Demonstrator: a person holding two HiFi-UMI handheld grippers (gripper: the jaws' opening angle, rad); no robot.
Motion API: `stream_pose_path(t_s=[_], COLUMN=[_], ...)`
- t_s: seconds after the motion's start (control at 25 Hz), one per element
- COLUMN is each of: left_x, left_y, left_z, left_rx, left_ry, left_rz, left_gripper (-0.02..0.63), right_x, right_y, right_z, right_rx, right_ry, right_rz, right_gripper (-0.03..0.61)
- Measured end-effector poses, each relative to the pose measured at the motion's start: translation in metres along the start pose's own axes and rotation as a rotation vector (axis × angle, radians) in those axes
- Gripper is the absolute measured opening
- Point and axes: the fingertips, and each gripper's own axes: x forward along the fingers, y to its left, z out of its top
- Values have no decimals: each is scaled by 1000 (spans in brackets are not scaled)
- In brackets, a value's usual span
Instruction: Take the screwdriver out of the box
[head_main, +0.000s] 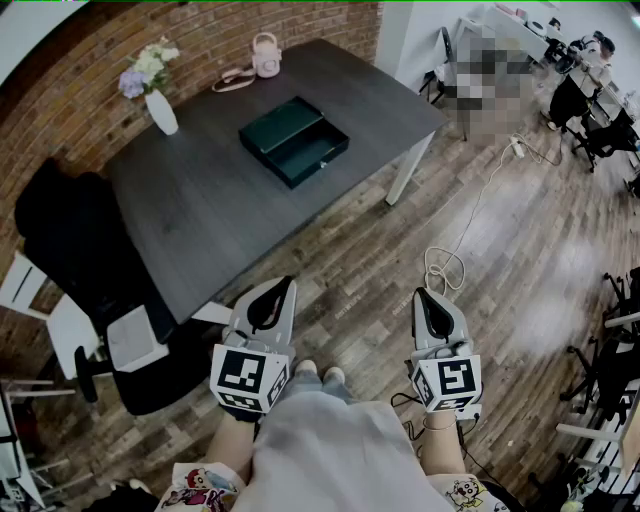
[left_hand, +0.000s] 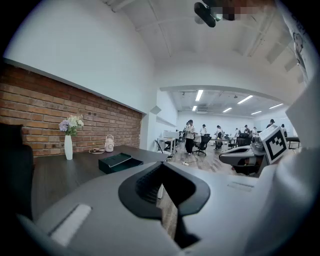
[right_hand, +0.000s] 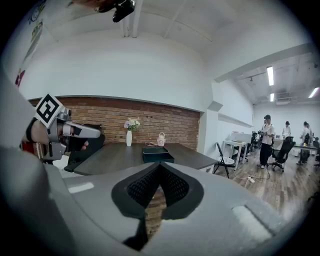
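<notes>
Screwdriver itself is too small to make out from here. Its box (head_main: 293, 140), dark green and open, lies on the dark table (head_main: 200, 220). Both claws hang over the wooden floor (head_main: 350, 260) in front of the table, well apart from the box. The left gripper (head_main: 288, 284) has its jaws only a little apart, with nothing between them. The right gripper (head_main: 419, 294) has its jaws pressed together and is also empty.

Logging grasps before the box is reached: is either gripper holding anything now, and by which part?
Nothing is held: left gripper and right gripper are both empty, short of the box.
</notes>
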Motion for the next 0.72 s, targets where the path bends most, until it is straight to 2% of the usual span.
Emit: stream_pose_path(t_s=[0.24, 0.4, 0.6, 0.72], left_x=[1, 0, 9, 14], left_y=[-9, -14, -22, -11], left_z=[4, 7, 11, 16], left_rx=[1, 8, 24, 29], left_ry=[-26, -41, -31, -40], left_rz=[0, 10, 8, 12], left_gripper=[14, 11, 39, 53], right_x=[-15, -19, -21, -13], right_y=[-14, -20, -32, -32], right_z=[6, 10, 12, 12], right_rx=[24, 24, 42, 51], right_ry=[-50, -76, -88, -86], right_rz=[-28, -13, -4, 3], right_gripper=[0, 0, 44, 66])
